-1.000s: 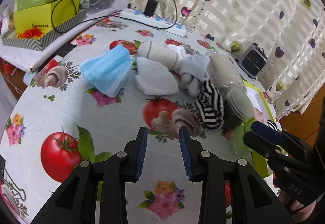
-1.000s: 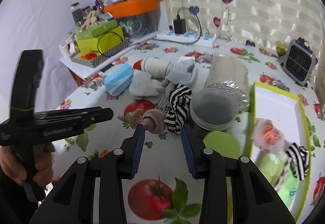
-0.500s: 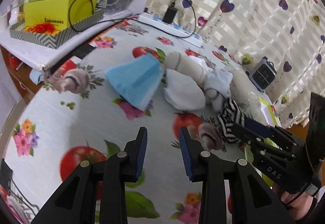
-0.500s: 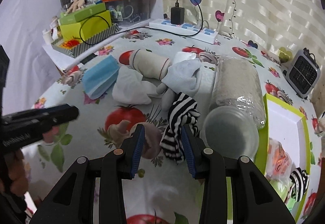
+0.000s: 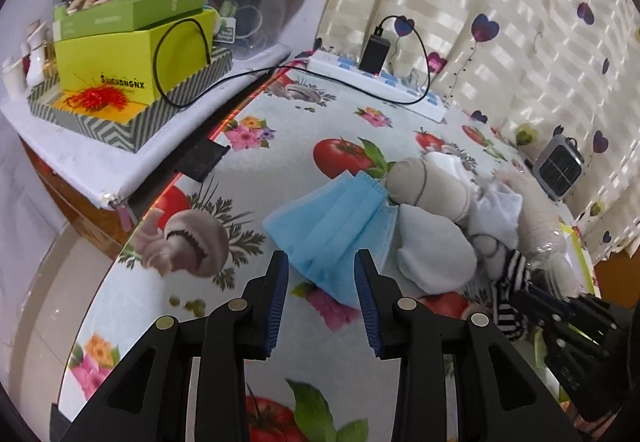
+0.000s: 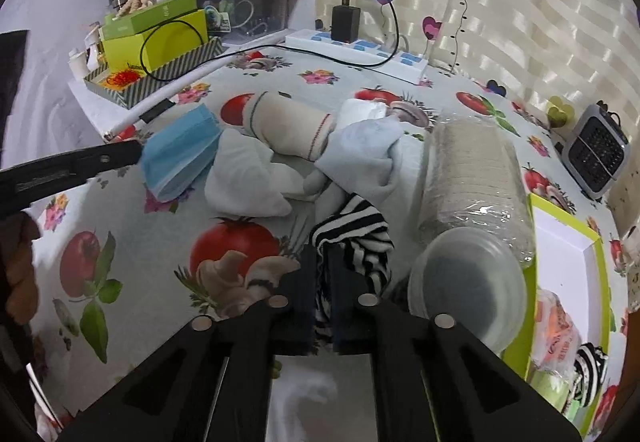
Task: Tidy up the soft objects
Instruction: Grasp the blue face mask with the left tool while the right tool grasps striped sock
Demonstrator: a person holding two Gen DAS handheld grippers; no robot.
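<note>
My right gripper (image 6: 323,278) has just closed on the striped sock (image 6: 352,238). My left gripper (image 5: 320,282) is apart, and the blue mask (image 5: 332,226) lies just beyond its tips, long axis running far-right, so that hand is nearer.

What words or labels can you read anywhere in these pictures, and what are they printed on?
"SHUGUANGNX", roughly; the middle letters are unclear: on the front of the yellow-green box.
Green box stacked above it: small pale print, too blurred to read.
Right tongs' black body: embossed marks, unreadable.
Packet in the tray: orange print, unreadable.
</note>
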